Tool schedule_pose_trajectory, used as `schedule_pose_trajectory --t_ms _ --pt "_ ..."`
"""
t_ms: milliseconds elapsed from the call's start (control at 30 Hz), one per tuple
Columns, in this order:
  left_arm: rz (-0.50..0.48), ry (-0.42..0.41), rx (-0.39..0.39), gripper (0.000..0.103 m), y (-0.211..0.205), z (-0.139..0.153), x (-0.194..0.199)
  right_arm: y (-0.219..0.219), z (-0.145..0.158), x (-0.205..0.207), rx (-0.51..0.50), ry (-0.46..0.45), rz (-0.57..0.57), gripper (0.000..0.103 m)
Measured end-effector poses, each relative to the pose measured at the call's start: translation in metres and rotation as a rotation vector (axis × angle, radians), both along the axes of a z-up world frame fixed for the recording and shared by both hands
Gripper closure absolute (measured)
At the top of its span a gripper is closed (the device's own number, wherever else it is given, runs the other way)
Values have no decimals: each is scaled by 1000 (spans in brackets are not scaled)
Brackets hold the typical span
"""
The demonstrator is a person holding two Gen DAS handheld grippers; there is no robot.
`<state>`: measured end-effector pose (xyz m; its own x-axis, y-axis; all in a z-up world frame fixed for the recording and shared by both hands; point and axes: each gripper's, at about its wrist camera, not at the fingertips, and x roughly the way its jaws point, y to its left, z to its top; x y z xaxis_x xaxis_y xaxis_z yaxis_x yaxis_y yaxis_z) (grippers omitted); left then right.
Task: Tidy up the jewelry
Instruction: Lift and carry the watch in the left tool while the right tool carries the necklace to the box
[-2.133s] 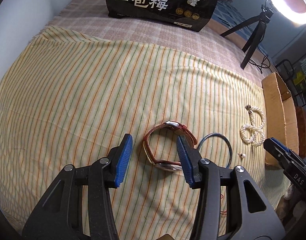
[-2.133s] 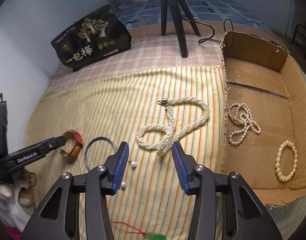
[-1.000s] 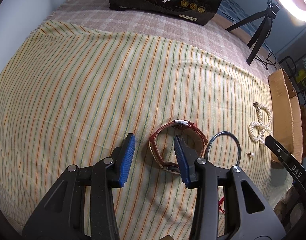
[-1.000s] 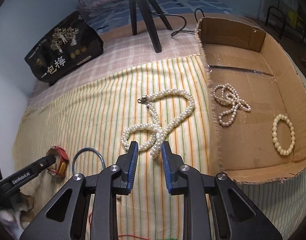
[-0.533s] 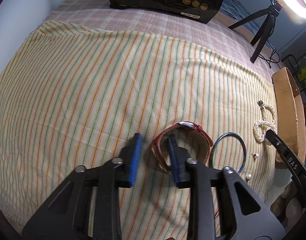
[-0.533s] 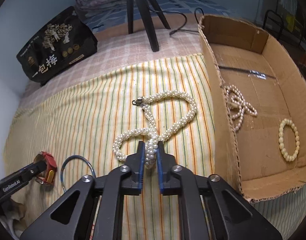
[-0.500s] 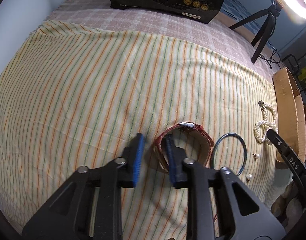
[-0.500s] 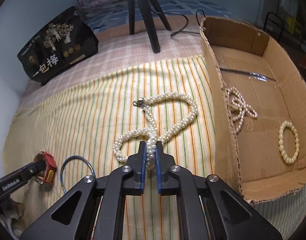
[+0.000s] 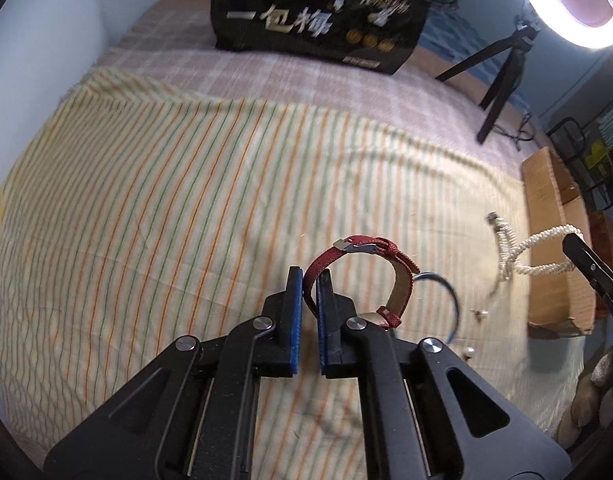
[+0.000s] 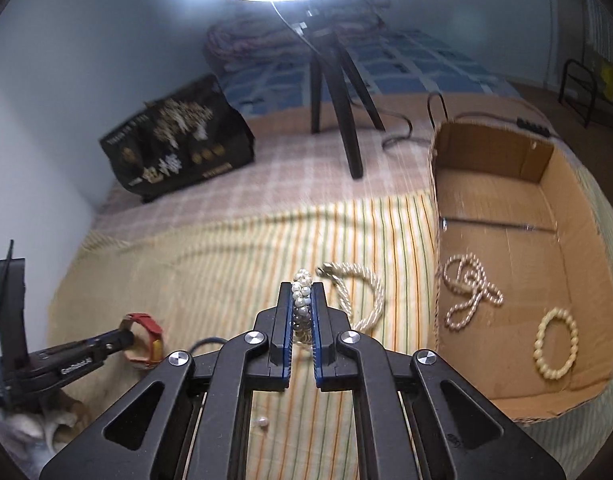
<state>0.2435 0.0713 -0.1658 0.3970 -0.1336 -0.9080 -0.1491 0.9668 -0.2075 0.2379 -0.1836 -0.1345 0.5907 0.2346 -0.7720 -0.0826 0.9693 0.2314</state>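
Note:
My left gripper (image 9: 309, 280) is shut on the strap of a red-banded watch (image 9: 364, 248), which hangs lifted off the striped cloth (image 9: 146, 208). My right gripper (image 10: 302, 292) is shut on a thick pearl necklace (image 10: 358, 280); its loop dangles above the cloth to the right of the fingers. In the right wrist view the left gripper (image 10: 124, 338) appears at the far left with the watch (image 10: 146, 326). A blue bangle (image 9: 446, 292) and two small pearl earrings (image 9: 480, 314) lie on the cloth.
An open cardboard box (image 10: 546, 160) at the right holds a thin pearl strand (image 10: 466, 292) and a pearl bracelet (image 10: 554, 344). A black snack bag (image 9: 318, 12) and a ring-light tripod (image 10: 338, 92) stand at the back. A loose pearl (image 10: 261, 423) lies near my right gripper.
Both grippers closed, the left on the watch strap and the right on the pearl necklace. Both have since risen, lifting the watch and the necklace off the cloth.

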Motion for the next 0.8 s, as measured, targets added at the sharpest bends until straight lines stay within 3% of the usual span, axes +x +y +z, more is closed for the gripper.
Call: schedule_pose_trajectory --t_ms 400,800 --pt "-37 -130 -62 99 -24 55 -9 -14 45 -11 48 -98 22 97" --pt "-85 -218 -107 99 -62 90 -15 -58 100 -20 149 -207 -7 97"
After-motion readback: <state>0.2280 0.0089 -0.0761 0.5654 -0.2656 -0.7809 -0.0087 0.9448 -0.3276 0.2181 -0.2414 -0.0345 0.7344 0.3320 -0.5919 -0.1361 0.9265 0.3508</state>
